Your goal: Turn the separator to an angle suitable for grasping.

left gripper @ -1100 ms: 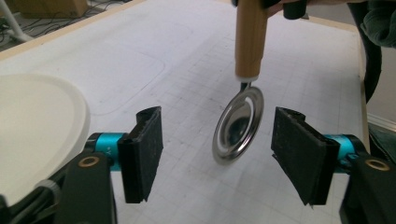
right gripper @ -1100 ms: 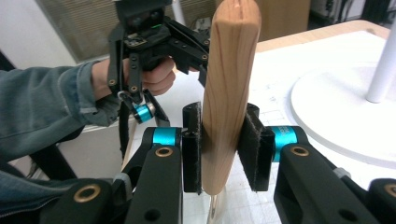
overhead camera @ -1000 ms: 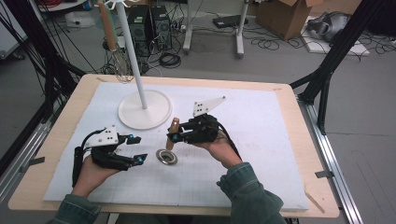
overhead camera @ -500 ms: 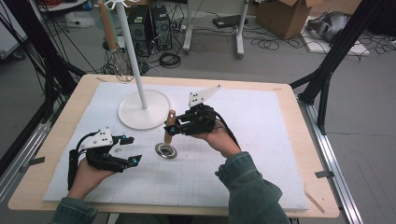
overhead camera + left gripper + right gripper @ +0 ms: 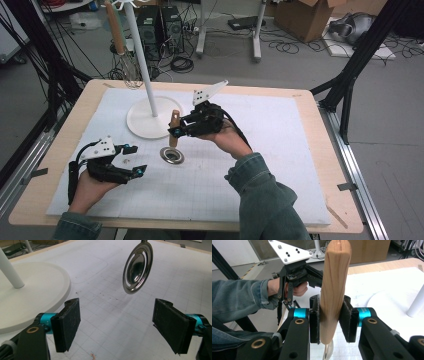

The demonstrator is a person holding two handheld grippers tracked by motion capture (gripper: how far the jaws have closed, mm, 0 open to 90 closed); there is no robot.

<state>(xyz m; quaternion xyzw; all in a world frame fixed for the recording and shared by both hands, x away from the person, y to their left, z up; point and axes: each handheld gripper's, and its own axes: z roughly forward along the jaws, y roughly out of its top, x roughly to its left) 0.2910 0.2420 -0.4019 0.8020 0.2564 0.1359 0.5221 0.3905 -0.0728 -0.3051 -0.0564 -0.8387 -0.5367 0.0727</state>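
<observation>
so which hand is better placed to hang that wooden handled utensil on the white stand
Right. The right gripper is shut on the wooden handle, utensil upright beside the white stand. The left gripper is open, holding nothing, farther away.

The desk (image 5: 320, 200) is a light wooden board with rounded corners, topped by a white gridded mat (image 5: 280, 165) and carried on a metal rail frame (image 5: 362, 200). Beyond it lies a grey floor (image 5: 300, 70) strewn with black cables (image 5: 290, 47), with black equipment boxes (image 5: 160, 25), a cardboard box (image 5: 300, 12) and white stand legs (image 5: 257, 35) along the far side. Black tripod struts (image 5: 360, 55) rise at both flanks; lighting is even and indoor.
</observation>
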